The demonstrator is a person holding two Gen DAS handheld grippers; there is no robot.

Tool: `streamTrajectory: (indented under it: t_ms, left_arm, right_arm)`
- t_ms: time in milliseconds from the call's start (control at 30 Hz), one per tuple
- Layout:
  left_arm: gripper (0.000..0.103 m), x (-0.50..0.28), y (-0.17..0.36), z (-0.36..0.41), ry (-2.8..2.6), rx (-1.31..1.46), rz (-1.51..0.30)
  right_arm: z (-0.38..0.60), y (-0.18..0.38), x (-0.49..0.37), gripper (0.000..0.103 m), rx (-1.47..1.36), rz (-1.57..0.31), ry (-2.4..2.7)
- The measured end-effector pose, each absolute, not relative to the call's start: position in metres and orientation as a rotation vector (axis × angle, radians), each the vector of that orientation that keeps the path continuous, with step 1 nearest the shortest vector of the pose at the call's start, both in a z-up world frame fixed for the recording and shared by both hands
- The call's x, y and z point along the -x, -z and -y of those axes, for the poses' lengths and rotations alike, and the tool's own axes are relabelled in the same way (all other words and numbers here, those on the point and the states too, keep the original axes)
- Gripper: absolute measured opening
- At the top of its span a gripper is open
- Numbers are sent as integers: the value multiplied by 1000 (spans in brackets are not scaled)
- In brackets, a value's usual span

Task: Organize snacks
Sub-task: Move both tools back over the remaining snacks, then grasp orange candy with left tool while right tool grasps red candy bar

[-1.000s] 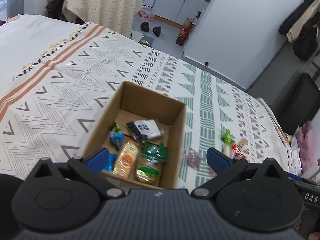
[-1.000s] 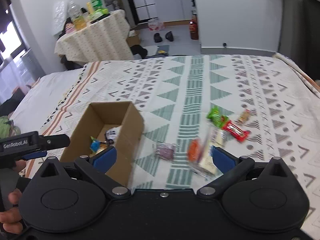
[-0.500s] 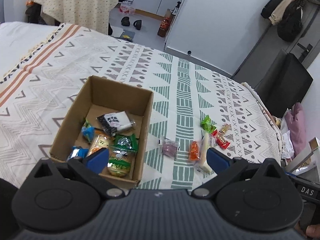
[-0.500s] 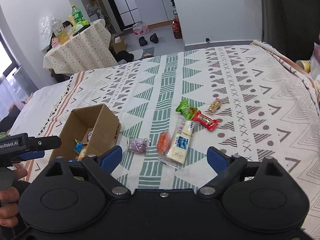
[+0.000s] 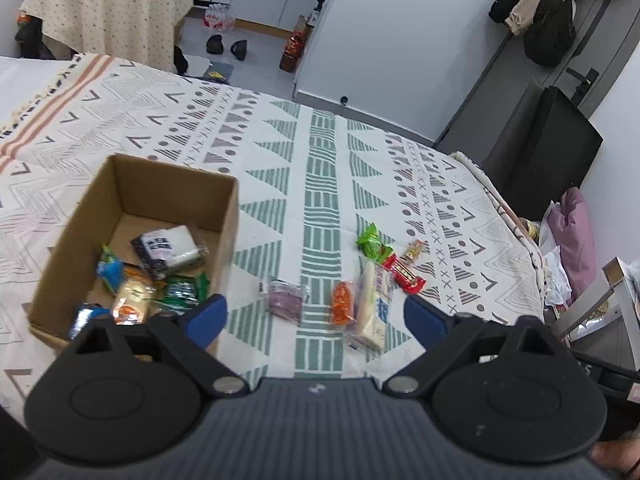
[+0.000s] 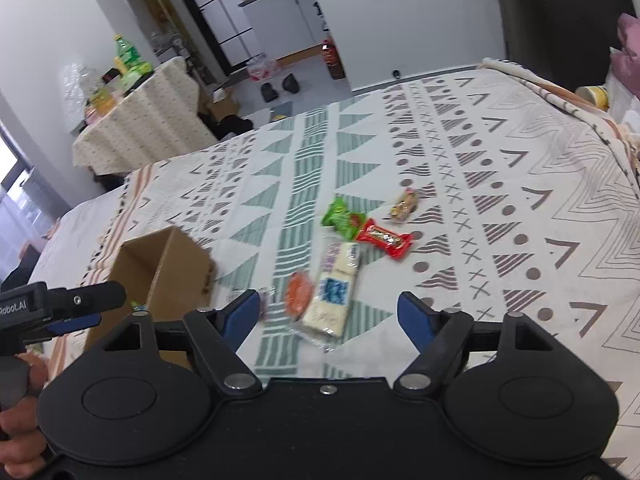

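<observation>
A brown cardboard box [image 5: 228, 216] sits on the patterned bedspread and holds several wrapped snacks. Loose snacks lie to its right: a purple packet [image 5: 284, 300], an orange packet [image 5: 343, 302], a long white bar [image 5: 374, 304], a green packet [image 5: 370, 242], a red bar [image 5: 404, 276] and a small tan candy [image 5: 414, 250]. My left gripper [image 5: 316, 314] is open and empty, above the purple and orange packets. My right gripper [image 6: 328, 316] is open and empty, just above the white bar [image 6: 336, 284] and orange packet [image 6: 298, 294]. The box [image 6: 168, 268] is at its left.
The bedspread [image 5: 320, 152] ends at the right near a black chair [image 5: 548, 152] and pink cloth [image 5: 572, 228]. A draped table [image 6: 140, 120] with bottles stands beyond the bed. The left gripper's body [image 6: 60, 304] shows at the right wrist view's left edge.
Both grippers have swung right, away from the box and toward the loose snacks. The right gripper has come closer to the white bar. Both stay open and empty.
</observation>
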State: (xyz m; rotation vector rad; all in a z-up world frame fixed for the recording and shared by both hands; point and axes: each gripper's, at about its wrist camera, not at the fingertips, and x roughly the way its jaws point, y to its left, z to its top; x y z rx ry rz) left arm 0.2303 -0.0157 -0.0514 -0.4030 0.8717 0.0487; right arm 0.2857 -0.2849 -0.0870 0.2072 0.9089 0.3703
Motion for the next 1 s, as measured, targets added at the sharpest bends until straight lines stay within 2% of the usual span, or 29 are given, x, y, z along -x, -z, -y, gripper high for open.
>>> streamTrajectory:
  t_ms: [200,267,533,1000]
  left_arm:
    - [77,-249,70,28,-40,422,-908]
    - [68,-256,78,30,-51,432,-928]
    - [52,-285,113,38,-82,478,-979]
    - [40,-328,170,58,-146,526,-1057]
  right_arm:
    - [290,101,-303,72,-212,-933,-386]
    - [290,106,-309,71,-202,-937,-384]
    - [287,129,-337,68,-178,-952,-416]
    - [282,173,-376,58,-114,-960,-431]
